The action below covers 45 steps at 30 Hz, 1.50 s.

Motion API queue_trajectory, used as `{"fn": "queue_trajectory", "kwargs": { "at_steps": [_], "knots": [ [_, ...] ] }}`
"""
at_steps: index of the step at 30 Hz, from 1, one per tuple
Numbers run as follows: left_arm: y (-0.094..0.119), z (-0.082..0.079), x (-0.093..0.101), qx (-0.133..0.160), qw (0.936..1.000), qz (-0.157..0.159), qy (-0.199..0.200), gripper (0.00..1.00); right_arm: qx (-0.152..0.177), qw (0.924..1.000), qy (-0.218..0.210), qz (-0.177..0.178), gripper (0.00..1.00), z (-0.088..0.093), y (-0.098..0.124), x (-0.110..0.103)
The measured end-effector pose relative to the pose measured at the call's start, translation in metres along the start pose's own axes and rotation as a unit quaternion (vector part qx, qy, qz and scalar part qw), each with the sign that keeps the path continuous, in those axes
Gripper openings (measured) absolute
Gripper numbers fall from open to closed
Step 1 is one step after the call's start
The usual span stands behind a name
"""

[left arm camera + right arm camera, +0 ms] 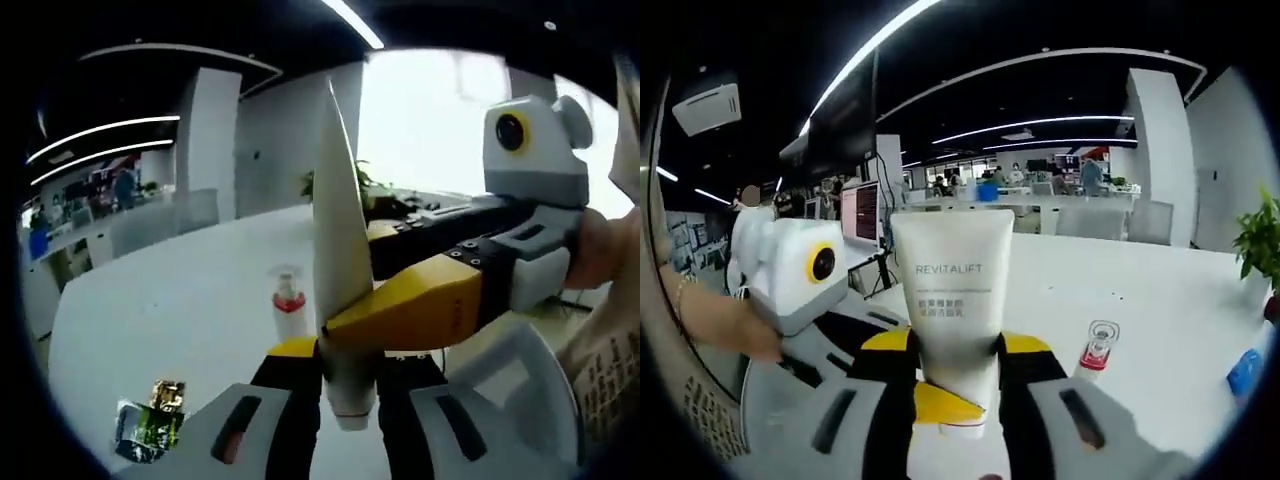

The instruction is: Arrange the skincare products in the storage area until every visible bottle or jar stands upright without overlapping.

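A white REVITALIFT tube [952,290] is held in the air above the white table [1160,290], cap end down. In the left gripper view the tube [338,220] shows edge-on, its cap sitting between my left gripper's [347,375] jaws, which are shut on it. My right gripper [345,325] reaches in from the right with its yellow jaw pressed on the tube's lower body. In the right gripper view my right gripper [958,348] is shut on the tube, and the left gripper [940,405] comes in from the left below it. A small red-capped bottle [288,305] [1095,355] stands upright on the table.
A green and gold packet [150,425] lies near the table's edge. A blue object [1245,372] sits at the far right. A potted plant [1262,250] [372,190] stands at the table's far end. Desks and people fill the office behind.
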State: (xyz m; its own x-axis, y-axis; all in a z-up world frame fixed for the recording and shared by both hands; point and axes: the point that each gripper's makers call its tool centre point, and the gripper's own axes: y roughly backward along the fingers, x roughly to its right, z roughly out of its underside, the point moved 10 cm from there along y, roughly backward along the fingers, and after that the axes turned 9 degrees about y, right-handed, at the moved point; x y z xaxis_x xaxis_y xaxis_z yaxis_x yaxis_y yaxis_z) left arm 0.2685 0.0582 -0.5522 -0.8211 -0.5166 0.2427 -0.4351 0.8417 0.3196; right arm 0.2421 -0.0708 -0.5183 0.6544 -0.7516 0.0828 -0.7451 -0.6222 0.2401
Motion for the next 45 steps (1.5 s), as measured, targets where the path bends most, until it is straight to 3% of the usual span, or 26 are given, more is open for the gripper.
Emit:
{"fn": "queue_trajectory", "kwargs": {
  "at_steps": [5, 10, 14, 19, 21, 26, 29, 34, 45],
  "knots": [
    [-0.003, -0.002, -0.001, -0.012, 0.9995, 0.027, -0.008, 0.15, 0.001, 0.9998, 0.01, -0.019, 0.31, 0.0, 0.006, 0.005],
    [-0.008, -0.007, -0.003, -0.027, 0.9963, 0.072, -0.038, 0.15, 0.037, 0.9986, 0.009, -0.036, 0.33, -0.011, 0.01, 0.016],
    [-0.01, -0.011, -0.005, -0.019, 0.993, 0.112, -0.03, 0.15, 0.046, 0.9933, 0.027, -0.102, 0.31, -0.016, 0.012, 0.028],
    [-0.014, -0.015, -0.005, -0.038, 0.9857, 0.154, -0.058, 0.15, 0.047, 0.9818, 0.026, -0.182, 0.28, -0.018, 0.015, 0.046],
    [-0.017, -0.016, -0.004, -0.04, 0.9833, 0.164, -0.066, 0.15, 0.044, 0.9791, 0.023, -0.197, 0.31, -0.017, 0.014, 0.053],
    [-0.027, -0.014, -0.006, -0.049, 0.9806, 0.173, -0.078, 0.15, 0.039, 0.9651, 0.035, -0.257, 0.23, -0.016, 0.01, 0.061],
    [-0.032, -0.009, -0.008, -0.059, 0.9791, 0.177, -0.081, 0.15, 0.023, 0.9609, 0.048, -0.272, 0.22, -0.013, 0.006, 0.068],
    [-0.041, -0.001, -0.011, -0.066, 0.9787, 0.178, -0.079, 0.16, 0.008, 0.9552, 0.066, -0.288, 0.19, -0.005, 0.001, 0.073],
    [-0.067, 0.036, -0.024, -0.117, 0.9742, 0.159, -0.11, 0.17, -0.045, 0.9444, 0.102, -0.309, 0.13, 0.036, -0.016, 0.071]
  ]
}}
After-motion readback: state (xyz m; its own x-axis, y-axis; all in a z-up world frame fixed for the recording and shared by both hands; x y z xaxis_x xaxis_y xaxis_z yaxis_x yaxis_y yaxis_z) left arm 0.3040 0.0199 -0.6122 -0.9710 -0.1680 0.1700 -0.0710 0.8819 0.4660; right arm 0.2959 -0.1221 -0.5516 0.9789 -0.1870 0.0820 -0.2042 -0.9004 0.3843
